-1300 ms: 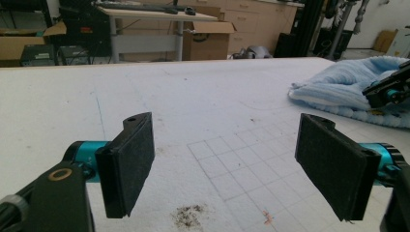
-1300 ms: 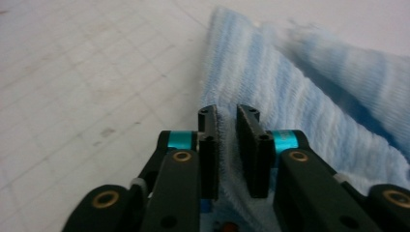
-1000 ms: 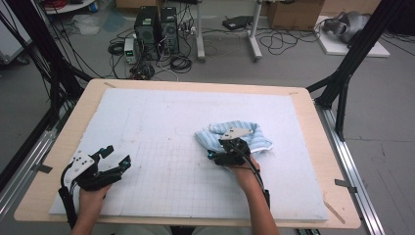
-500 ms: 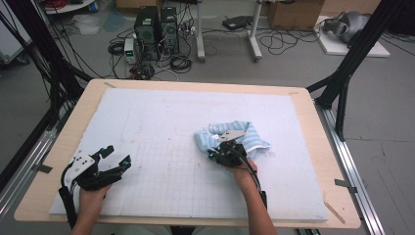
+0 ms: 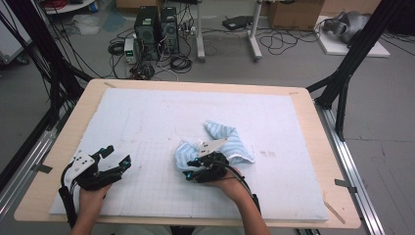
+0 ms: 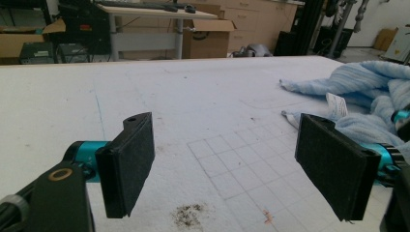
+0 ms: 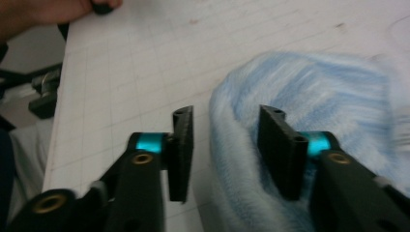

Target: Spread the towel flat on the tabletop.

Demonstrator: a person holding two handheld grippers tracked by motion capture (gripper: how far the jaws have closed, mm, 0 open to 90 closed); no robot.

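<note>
A light blue striped cloth (image 5: 230, 142) lies crumpled on the white foam mat (image 5: 161, 112), right of centre. My right gripper (image 5: 192, 170) sits at the cloth's near-left edge. In the right gripper view its jaws (image 7: 225, 145) have just been opening, with a fold of the cloth (image 7: 314, 92) between them; the left pad stands clear of the fabric. My left gripper (image 5: 119, 155) rests at the mat's front left, jaws wide open (image 6: 225, 164) and holding nothing. From there the cloth (image 6: 367, 82) shows at the far right.
The mat covers a wooden table (image 5: 313, 137) with metal rails along both sides. Black frame legs stand at the back corners. Computers and cables lie on the floor beyond the far edge. A dark smudge (image 6: 188, 215) marks the mat near the left gripper.
My right gripper has moved left and toward the person, dragging the cloth's near edge with it so the cloth bunched leftward. The left gripper has stayed put.
</note>
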